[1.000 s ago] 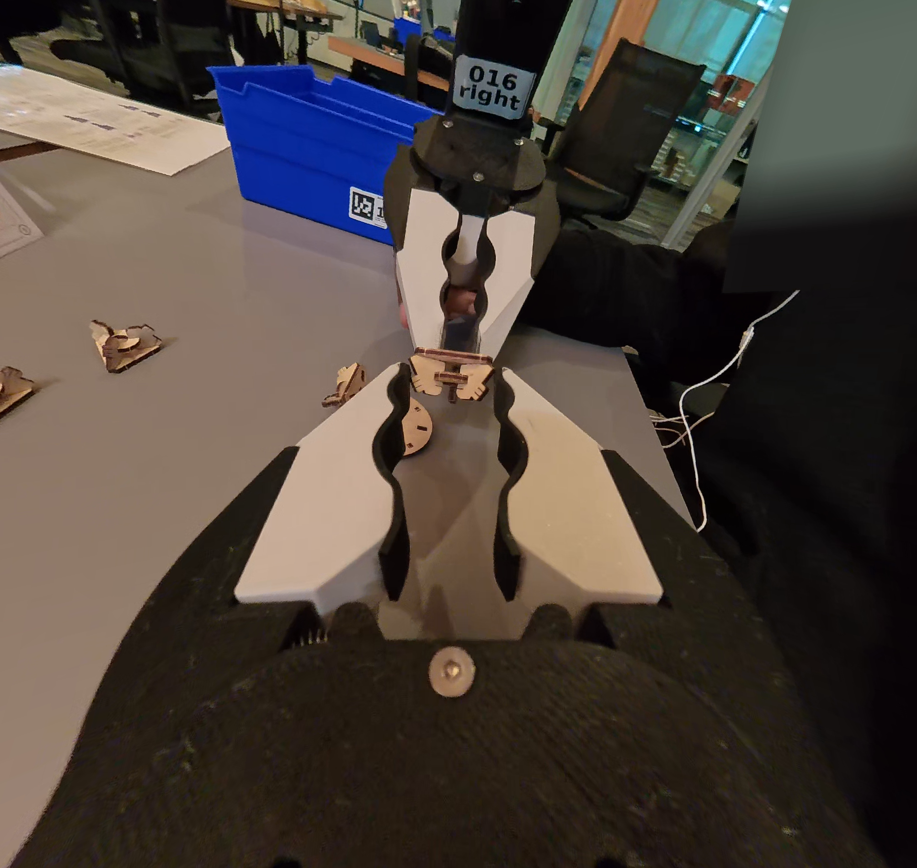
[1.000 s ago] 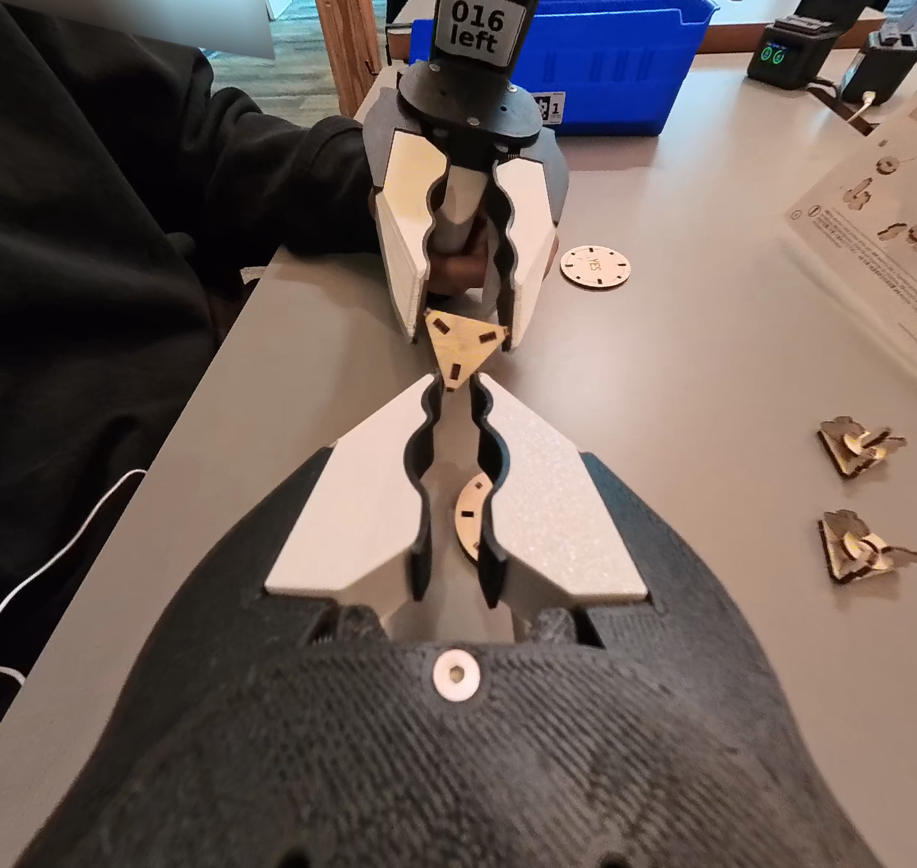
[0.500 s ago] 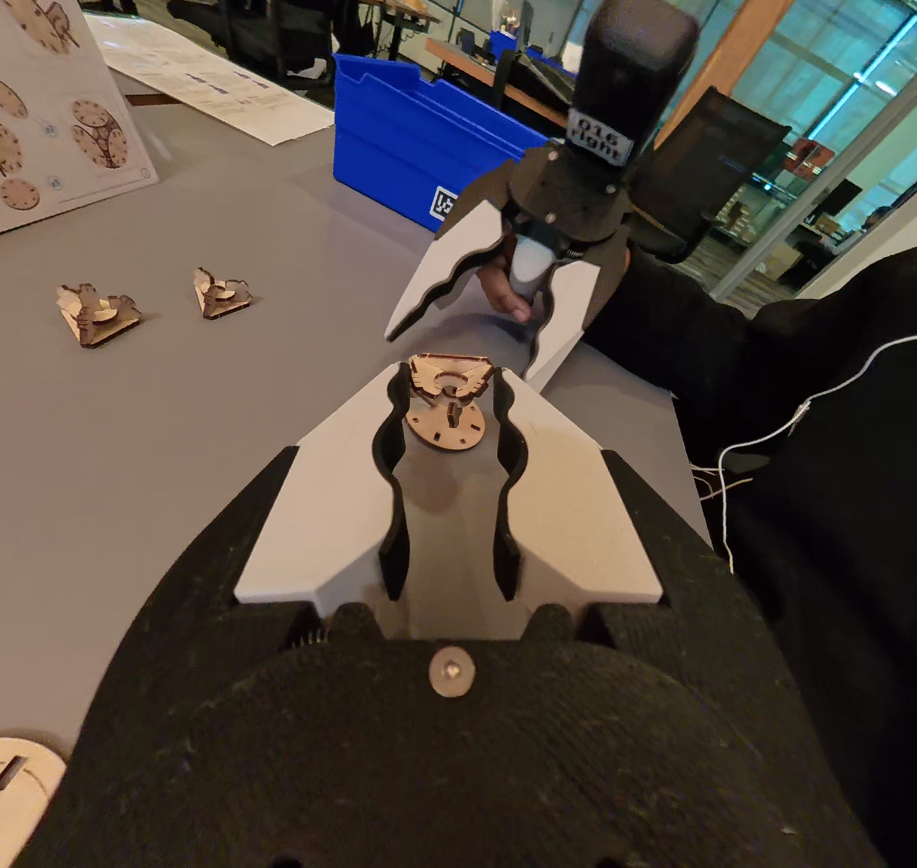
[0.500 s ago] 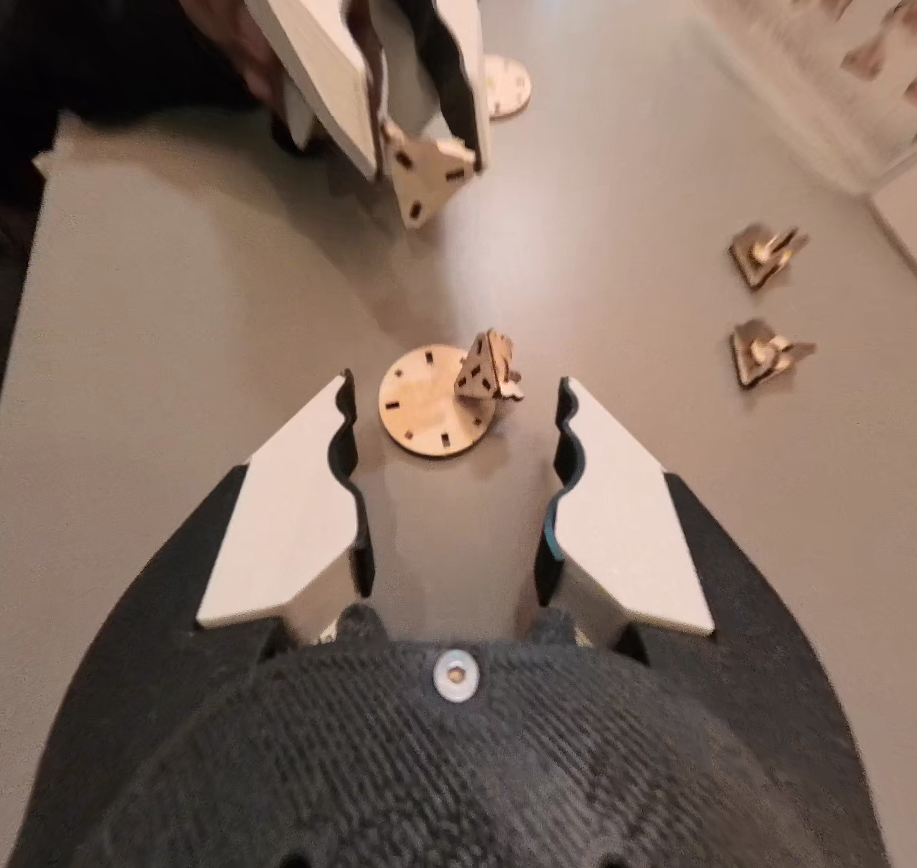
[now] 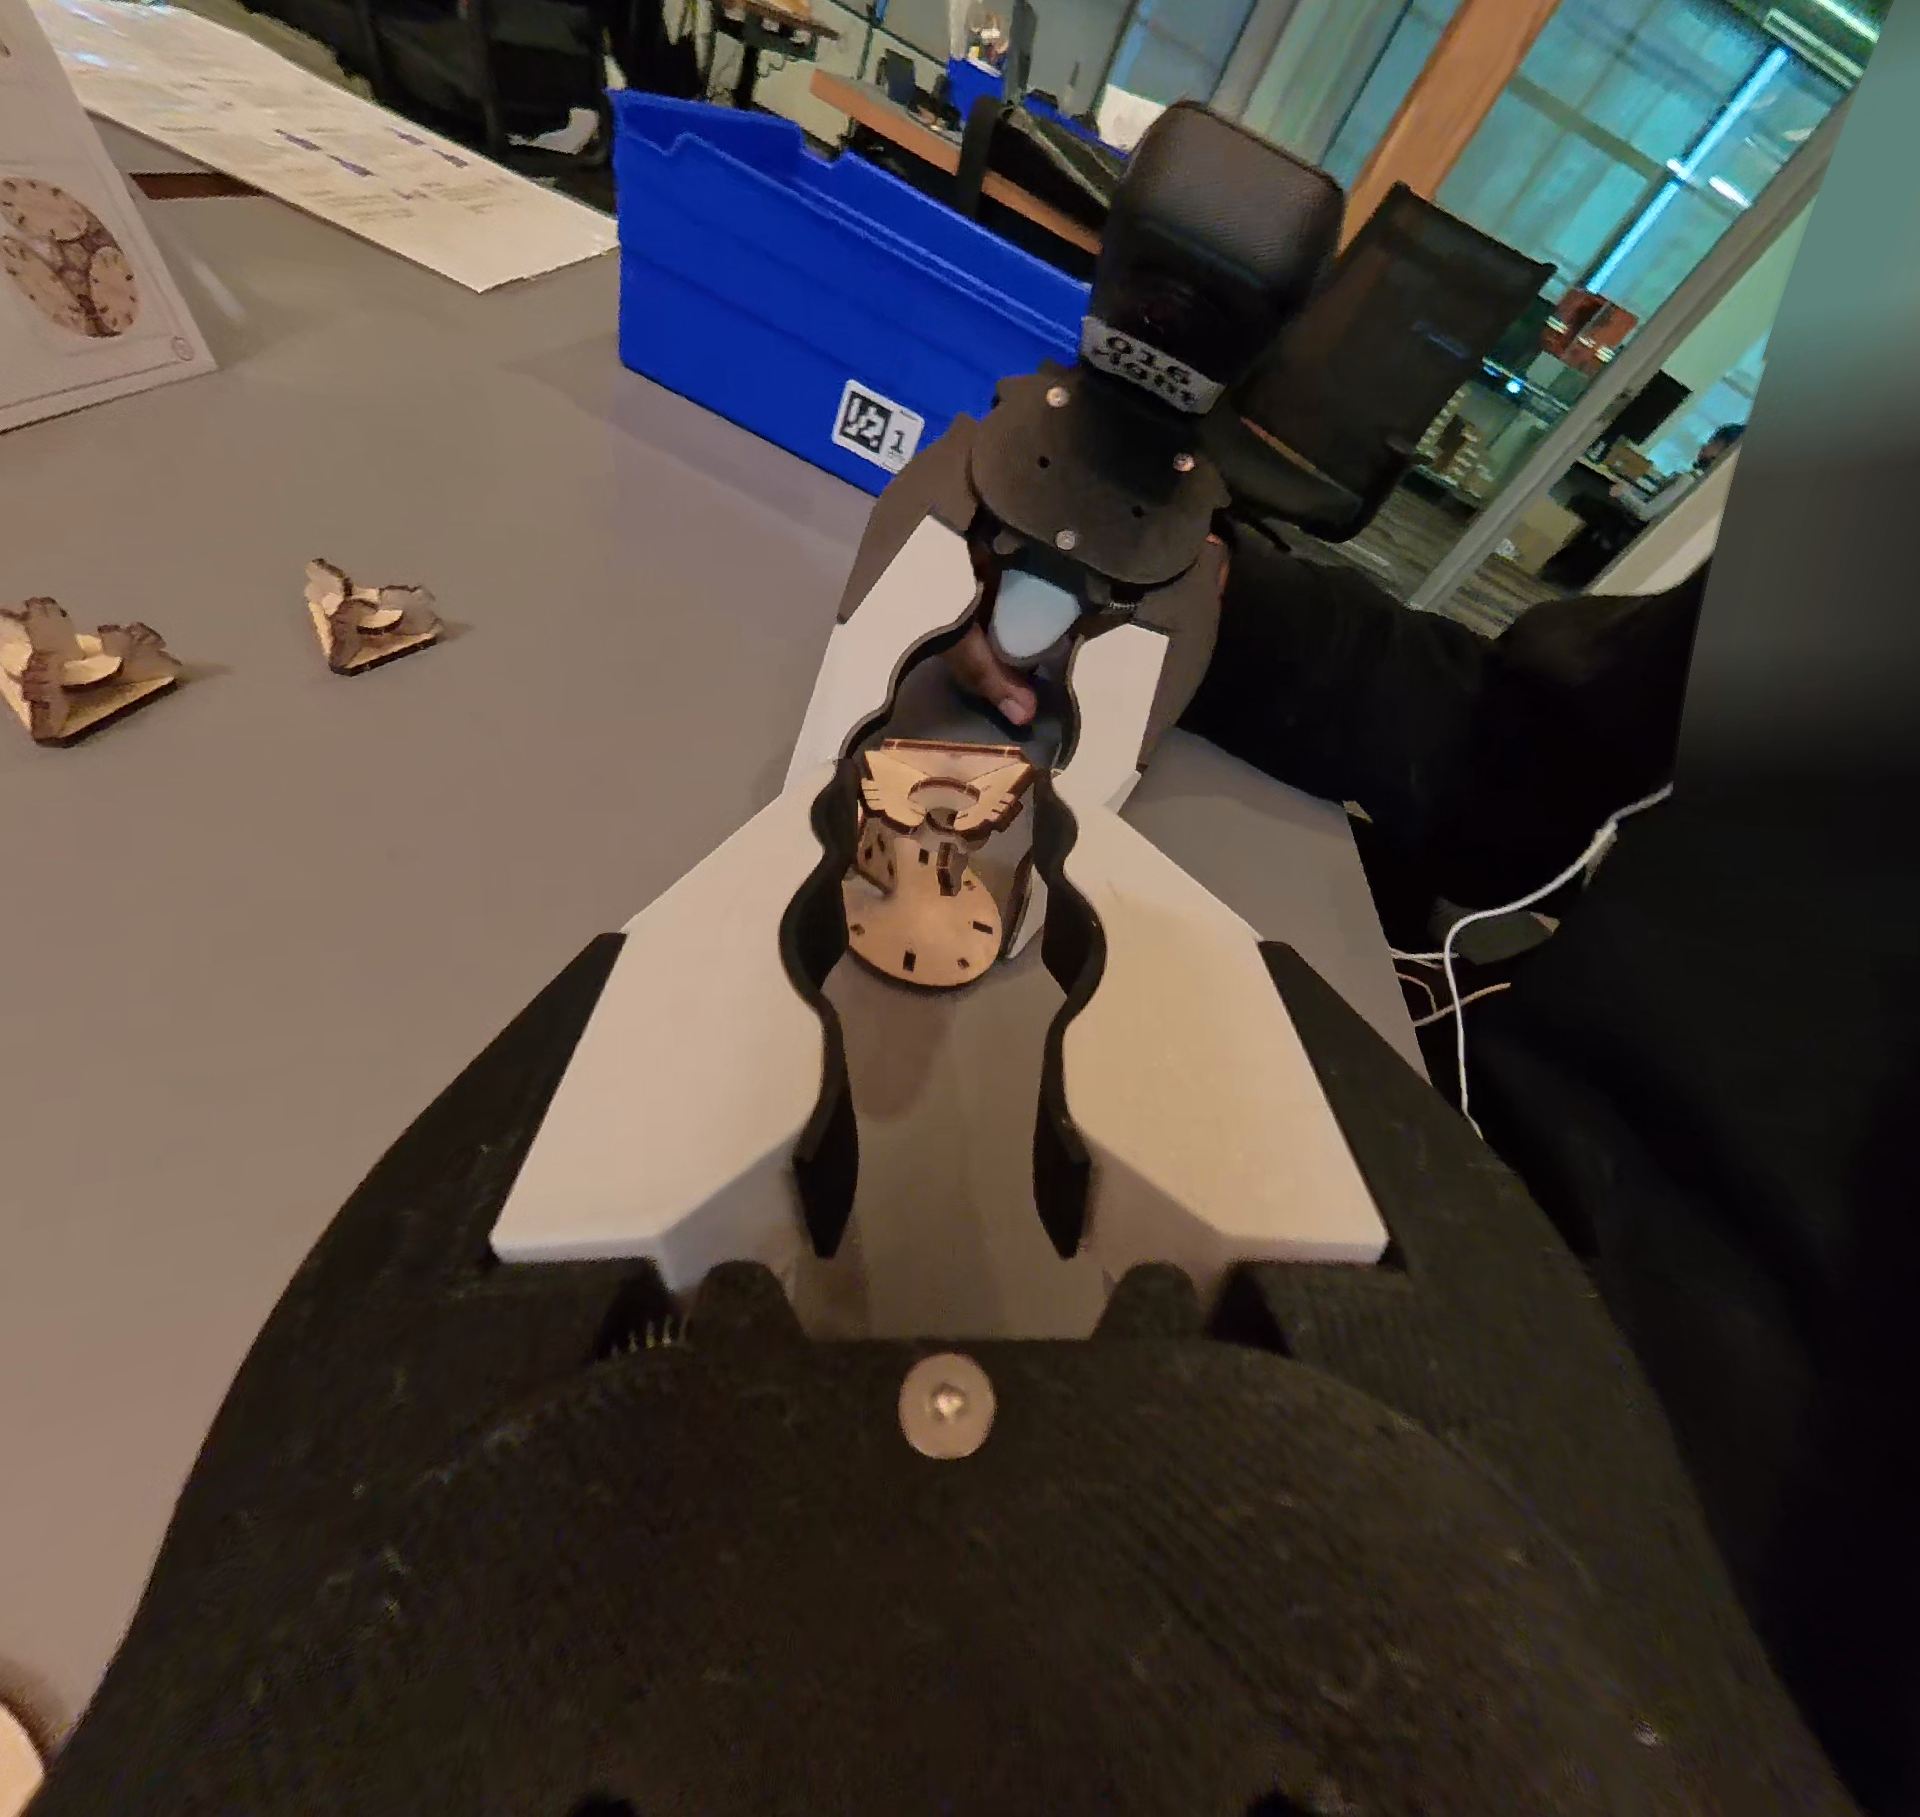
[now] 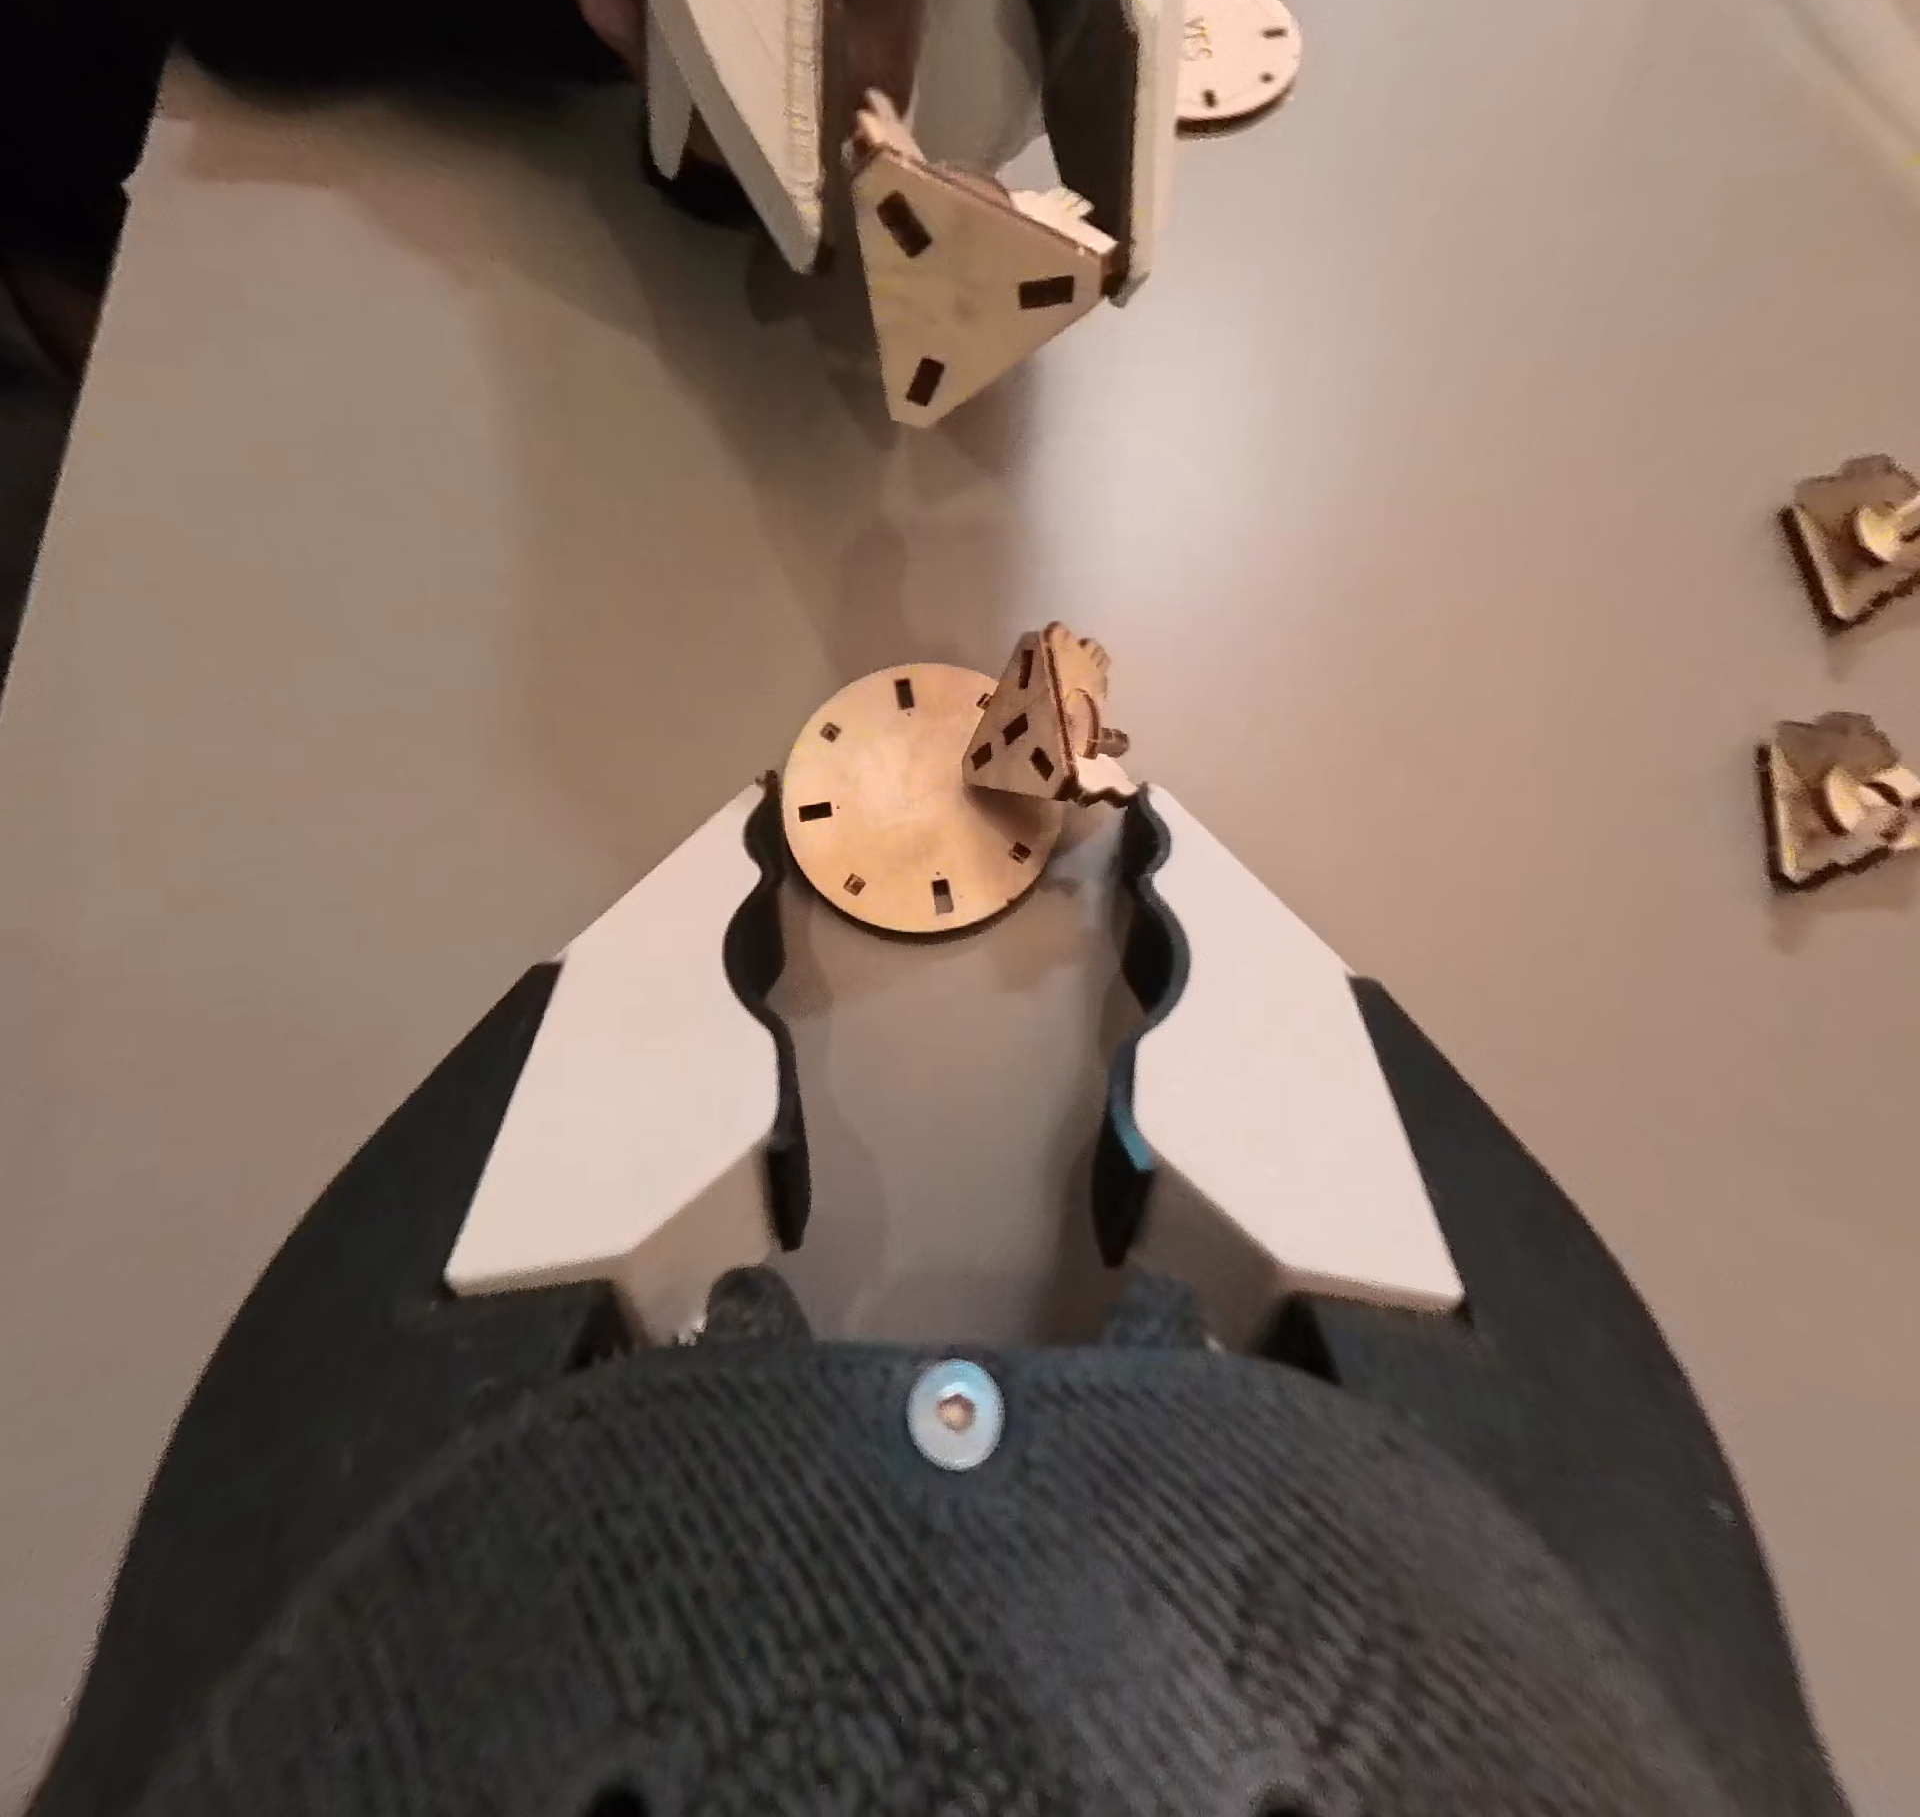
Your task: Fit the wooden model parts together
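Note:
My left gripper (image 5: pixel 940 796) is shut on a triangular wooden assembly (image 5: pixel 935 801) with wing-shaped parts and holds it above the grey table (image 5: pixel 468 832). The right wrist view shows that assembly (image 6: pixel 966 281) pinched between the left gripper's fingertips (image 6: pixel 800 209). My right gripper (image 6: pixel 954 796) is open and low over the table. A round slotted wooden disc (image 6: pixel 894 822) lies between its fingertips, with a small triangular wooden piece (image 6: pixel 1023 728) standing on its right side. The right pad is at that piece's edge; a thin gap shows at the left pad. Its white fingers (image 5: pixel 868 645) also show in the left wrist view.
Two more triangular wooden assemblies (image 6: pixel 1860 562) (image 6: pixel 1839 801) lie to the right. A second disc (image 6: pixel 1236 42) lies beyond the left gripper. A blue bin (image 5: pixel 810 292) and paper sheets (image 5: pixel 312 146) sit farther back. A person's dark sleeve (image 5: pixel 1455 707) is at the table edge. Tip to tip, the grippers are about 8 centimeters apart.
My right gripper let go at the triangular assembly's corner, opened wide, dropped over the disc and has closed partway around it. My left gripper kept its hold.

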Motion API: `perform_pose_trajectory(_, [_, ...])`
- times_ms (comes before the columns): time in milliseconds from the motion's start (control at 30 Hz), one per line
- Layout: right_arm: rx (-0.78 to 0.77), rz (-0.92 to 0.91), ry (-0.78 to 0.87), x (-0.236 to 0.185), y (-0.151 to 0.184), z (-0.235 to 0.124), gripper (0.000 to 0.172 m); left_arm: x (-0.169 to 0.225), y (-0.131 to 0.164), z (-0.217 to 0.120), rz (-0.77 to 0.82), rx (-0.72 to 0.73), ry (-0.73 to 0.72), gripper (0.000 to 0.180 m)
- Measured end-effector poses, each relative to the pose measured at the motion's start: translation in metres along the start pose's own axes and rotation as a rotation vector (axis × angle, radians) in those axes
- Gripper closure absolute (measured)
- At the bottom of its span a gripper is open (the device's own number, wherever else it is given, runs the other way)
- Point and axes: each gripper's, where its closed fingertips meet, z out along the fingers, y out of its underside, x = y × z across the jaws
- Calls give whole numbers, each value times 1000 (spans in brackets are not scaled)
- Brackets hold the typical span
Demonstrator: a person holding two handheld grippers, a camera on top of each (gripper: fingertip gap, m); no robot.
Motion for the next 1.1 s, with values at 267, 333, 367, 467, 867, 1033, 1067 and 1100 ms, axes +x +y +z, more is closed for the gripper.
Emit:
perform_pose_trajectory(267, [-2, -103, -124, -28, -1, 2, 106, 20, 2, 4, 136, -12, 48, 148])
perform_pose_trajectory(333, [-3, -115, -124, -29, -1, 1, 103, 21, 2, 4, 133, -9, 55, 148])
perform_pose_trajectory(367, [8, -107, -116, -28, -3, 1, 94, 21, 1, 3, 131, -4, 58, 148])
perform_pose_trajectory(467, [117, -46, -130, -25, -22, -11, 88, 20, -1, 2, 142, 12, 51, 148])
perform_pose_trajectory(867, [532, 104, -152, -11, -78, -60, 124, 25, 4, 6, 238, -24, 17, 149])
perform_pose_trajectory(1033, [466, 116, -163, -13, -69, -45, 125, 18, 5, 8, 378, -42, -93, 149])
perform_pose_trajectory(1067, [458, 120, -162, -13, -68, -43, 125, 16, 5, 8, 417, -47, -127, 148])
perform_pose_trajectory(1100, [457, 131, -164, -13, -69, -41, 125, 14, 5, 8, 453, -49, -155, 149])
